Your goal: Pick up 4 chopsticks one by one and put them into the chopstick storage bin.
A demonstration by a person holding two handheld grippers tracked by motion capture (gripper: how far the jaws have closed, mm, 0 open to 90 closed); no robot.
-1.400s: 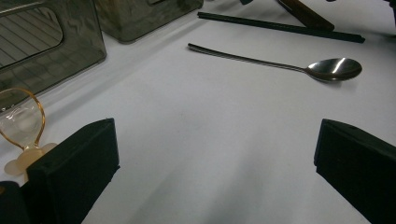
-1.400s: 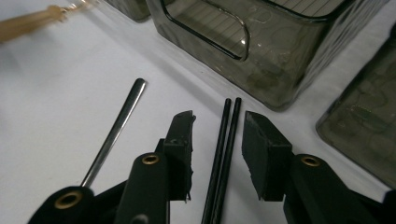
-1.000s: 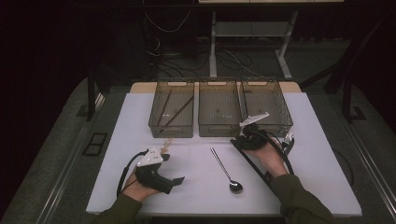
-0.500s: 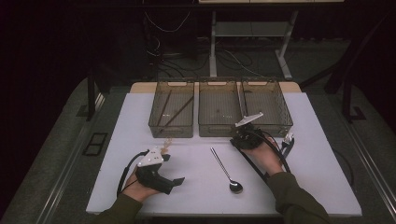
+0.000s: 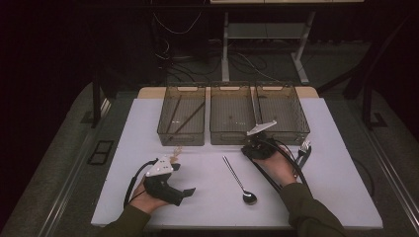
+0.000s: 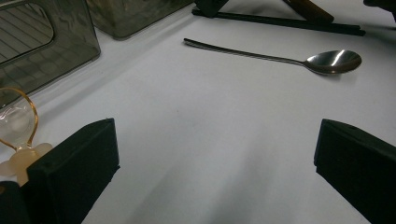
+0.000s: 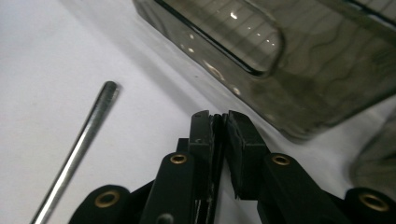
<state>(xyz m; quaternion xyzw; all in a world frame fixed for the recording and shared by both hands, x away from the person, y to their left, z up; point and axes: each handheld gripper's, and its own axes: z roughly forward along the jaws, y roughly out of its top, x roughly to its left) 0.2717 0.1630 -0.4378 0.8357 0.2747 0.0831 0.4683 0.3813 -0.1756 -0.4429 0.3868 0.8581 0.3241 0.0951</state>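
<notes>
Right gripper (image 5: 257, 147), held low over the white table (image 5: 346, 197) just before the smoked plastic bins: its jaws have just been closing and now stand pressed together with nothing between them, as the right gripper view (image 7: 219, 128) shows. To their left in that view, near but not touching, lies the handle end of the steel spoon (image 7: 79, 149). In the high view the spoon (image 5: 239, 180) runs from just left of this gripper down toward the person, bowl nearest the person. Directly ahead of the jaws stands the wall of the middle bin (image 5: 232, 116); the right bin (image 5: 281, 113) is beside it, and the left bin (image 5: 182, 118) holds two dark sticks. A fork (image 5: 304, 147) lies just to the right of the gripper, beside its cable.

Left gripper (image 5: 170, 190), resting on the table well apart to the left: its jaws stand wide, with bare table between them in the left gripper view (image 6: 215, 158). The spoon (image 6: 299, 59) lies ahead of them, untouched. A small pale ring-shaped object (image 6: 21, 135) sits just beside the left-hand jaw.
</notes>
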